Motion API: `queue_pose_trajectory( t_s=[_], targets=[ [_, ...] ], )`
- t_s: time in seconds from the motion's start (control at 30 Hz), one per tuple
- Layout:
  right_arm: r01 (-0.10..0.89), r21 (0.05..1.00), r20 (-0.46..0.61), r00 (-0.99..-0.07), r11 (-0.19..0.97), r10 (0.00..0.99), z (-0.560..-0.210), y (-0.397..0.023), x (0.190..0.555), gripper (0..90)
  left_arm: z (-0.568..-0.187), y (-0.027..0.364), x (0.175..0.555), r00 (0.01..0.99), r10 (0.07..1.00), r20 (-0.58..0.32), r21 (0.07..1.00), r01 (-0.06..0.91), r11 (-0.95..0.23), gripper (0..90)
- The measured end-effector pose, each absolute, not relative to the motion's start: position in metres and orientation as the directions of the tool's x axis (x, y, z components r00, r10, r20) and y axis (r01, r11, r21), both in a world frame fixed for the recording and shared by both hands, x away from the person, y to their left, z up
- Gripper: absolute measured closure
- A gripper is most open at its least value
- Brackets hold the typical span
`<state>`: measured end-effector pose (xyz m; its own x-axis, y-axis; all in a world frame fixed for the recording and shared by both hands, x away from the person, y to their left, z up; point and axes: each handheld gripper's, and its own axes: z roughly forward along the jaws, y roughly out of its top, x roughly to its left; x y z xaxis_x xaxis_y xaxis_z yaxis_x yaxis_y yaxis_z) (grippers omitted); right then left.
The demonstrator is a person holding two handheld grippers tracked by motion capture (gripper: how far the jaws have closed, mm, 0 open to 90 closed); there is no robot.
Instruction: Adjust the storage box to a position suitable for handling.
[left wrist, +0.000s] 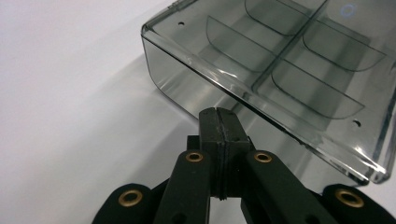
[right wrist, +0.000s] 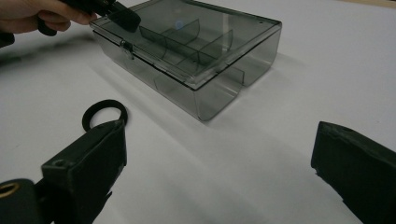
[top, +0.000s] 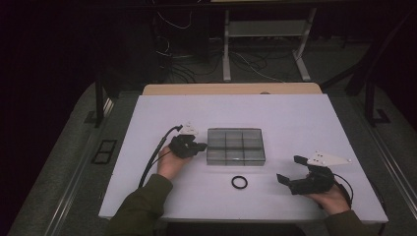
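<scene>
Two tools work here. We see the left tool (top: 196, 145) with jaws pressed together, empty, touching the left end of the lidded compartment box (top: 235, 146), whose long axis runs left-right mid-bench. Our right tool (top: 290, 171) gapes wide, near the black ring (top: 239, 182).

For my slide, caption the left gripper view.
Shut left gripper meets the closed smoky compartment box at its side wall.
</scene>
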<state>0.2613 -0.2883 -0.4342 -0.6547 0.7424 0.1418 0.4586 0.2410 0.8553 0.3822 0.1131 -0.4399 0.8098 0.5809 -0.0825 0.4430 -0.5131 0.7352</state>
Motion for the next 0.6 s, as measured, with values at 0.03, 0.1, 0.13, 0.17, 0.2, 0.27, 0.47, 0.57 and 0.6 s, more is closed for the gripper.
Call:
queue_pose_trajectory(
  t_s=[0.03, 0.1, 0.13, 0.17, 0.2, 0.27, 0.47, 0.57, 0.6],
  targets=[
    [0.459, 0.855, 0.142, -0.655, 0.241, 0.742, -0.434, -0.288, 0.261, 3.3, -0.440, 0.111, 0.382, 0.812, 0.578, -0.082, 0.734, 0.441, -0.516, 88.8],
    [0.458, 0.856, 0.142, -0.654, 0.240, 0.743, -0.434, -0.288, 0.261, 3.3, -0.441, 0.107, 0.382, 0.817, 0.571, -0.081, 0.734, 0.437, -0.520, 88.9],
    [0.459, 0.855, 0.143, -0.654, 0.240, 0.743, -0.434, -0.289, 0.261, 3.3, -0.441, 0.106, 0.382, 0.817, 0.571, -0.083, 0.735, 0.437, -0.518, 88.8],
    [0.459, 0.855, 0.143, -0.654, 0.240, 0.743, -0.434, -0.289, 0.261, 3.3, -0.441, 0.105, 0.382, 0.820, 0.567, -0.080, 0.734, 0.433, -0.524, 88.8],
    [0.459, 0.856, 0.142, -0.654, 0.240, 0.743, -0.434, -0.289, 0.261, 3.3, -0.441, 0.103, 0.381, 0.821, 0.565, -0.082, 0.736, 0.432, -0.522, 88.8],
    [0.457, 0.855, 0.139, -0.656, 0.244, 0.742, -0.433, -0.289, 0.263, 3.3, -0.442, 0.102, 0.380, 0.819, 0.568, -0.085, 0.737, 0.435, -0.517, 88.8],
    [0.454, 0.856, 0.146, -0.672, 0.248, 0.726, -0.422, -0.287, 0.273, 7.1, -0.437, 0.115, 0.374, 0.808, 0.584, -0.073, 0.745, 0.433, -0.507, 81.4],
    [0.447, 0.856, 0.143, -0.687, 0.260, 0.712, -0.416, -0.283, 0.285, 11.1, -0.435, 0.121, 0.369, 0.801, 0.594, -0.077, 0.753, 0.438, -0.492, 74.6],
    [0.443, 0.855, 0.139, -0.695, 0.268, 0.706, -0.413, -0.282, 0.289, 15.3, -0.434, 0.126, 0.363, 0.798, 0.598, -0.080, 0.759, 0.437, -0.483, 72.9]
  ],
)
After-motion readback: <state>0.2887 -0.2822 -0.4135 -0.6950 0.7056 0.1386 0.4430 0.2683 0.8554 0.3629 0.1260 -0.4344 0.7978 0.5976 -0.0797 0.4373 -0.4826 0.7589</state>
